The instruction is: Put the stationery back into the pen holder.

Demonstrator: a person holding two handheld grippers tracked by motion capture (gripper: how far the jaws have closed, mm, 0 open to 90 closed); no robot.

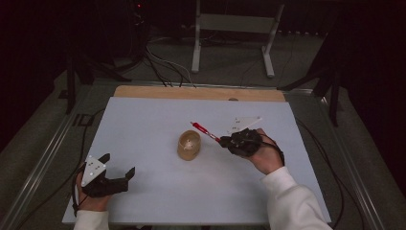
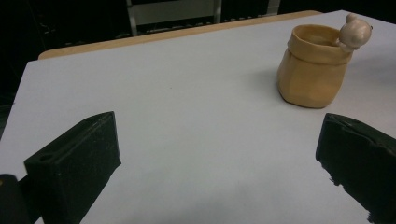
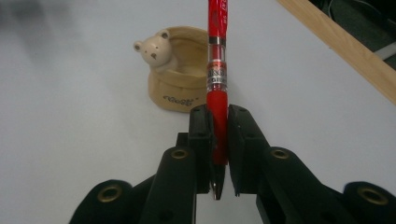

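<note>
The red pen (image 3: 217, 70) stands between the closed jaws of the right gripper (image 3: 218, 140), pinched near its tip end. In the right gripper view its barrel runs straight up the middle of the frame, in line with the jaws. In the high view the pen (image 1: 205, 131) sits just right of centre, slanting from the right gripper (image 1: 224, 140) toward the upper left, its free end pointing past the top of the cup.

The tan bear-faced pen cup (image 1: 188, 145) stands upright at the centre of the high view, just left of and a little below the pen's free end, near it but apart. In the right gripper view the cup (image 3: 175, 74) lies beyond the jaws and to the left of the barrel, mouth open upward, a small bear head on its near-left rim. So the pen's long axis lies closer to level than to upright, while the cup's mouth faces up. My judgement is that the coming move turns on tipping the barrel steeper and bringing one end over that opening.

The right hand (image 1: 263, 155) is much nearer the cup. The left gripper (image 1: 118, 173) rests at the lower left of the high view, well apart, its jaws spread wide with nothing between them. From its own view the cup (image 2: 314, 70) shows at the upper right, over the white table top (image 2: 187, 102).
</note>
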